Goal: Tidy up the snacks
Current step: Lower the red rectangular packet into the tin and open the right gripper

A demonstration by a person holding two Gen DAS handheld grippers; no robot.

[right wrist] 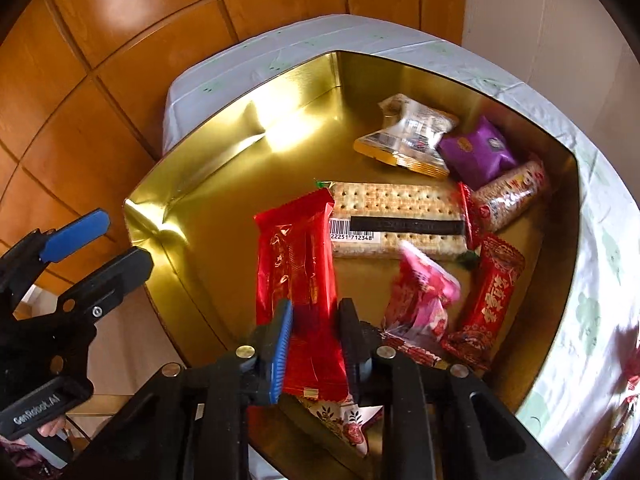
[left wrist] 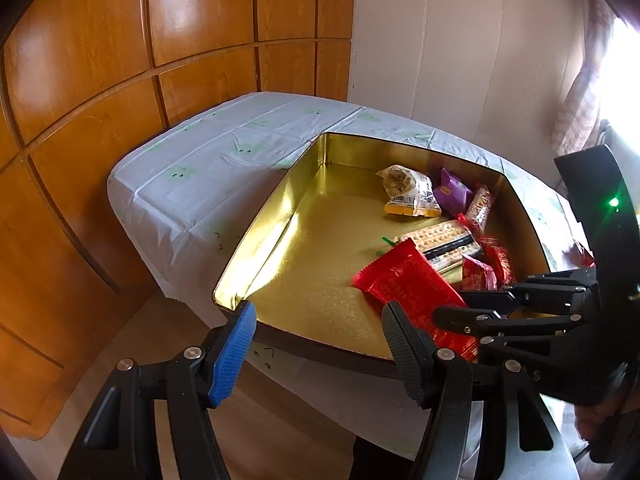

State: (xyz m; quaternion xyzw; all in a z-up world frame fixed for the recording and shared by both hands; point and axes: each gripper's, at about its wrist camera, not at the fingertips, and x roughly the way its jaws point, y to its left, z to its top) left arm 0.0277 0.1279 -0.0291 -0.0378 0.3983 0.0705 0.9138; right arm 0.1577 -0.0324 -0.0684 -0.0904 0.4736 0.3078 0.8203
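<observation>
The right gripper [right wrist: 314,344] sits closest in its own view, its blue and black fingers pinched on the near end of a long red wrapper [right wrist: 298,264], which slants away over the floor of the gold tin [right wrist: 208,216]. From the left wrist view the same red wrapper [left wrist: 408,284] shows inside the tin's near right part, with the right gripper's black fingers [left wrist: 476,312] clamped on it from the right

The left gripper [left wrist: 318,336] hangs over the near rim of the tin [left wrist: 272,216], jaws spread with nothing between them; its blue pad [left wrist: 234,352] lies just outside the tin's near left corner

The rest of the snacks crowd the right half of the tin: a clear pack of crackers [right wrist: 396,216] with a barcode label lies just beyond the red wrapper, a clear and yellow packet [right wrist: 408,136] and a purple packet [right wrist: 476,152] sit toward the far wall, a speckled roll [right wrist: 512,196] leans near the right wall, and a pink packet [right wrist: 420,296] and a red patterned bar [right wrist: 488,304] lie to the right of the gripper. The left half of the tin floor is bare

The tin rests on a table under a pale cloth [left wrist: 208,160] with green prints, beside wooden panelled doors [left wrist: 100,60]
</observation>
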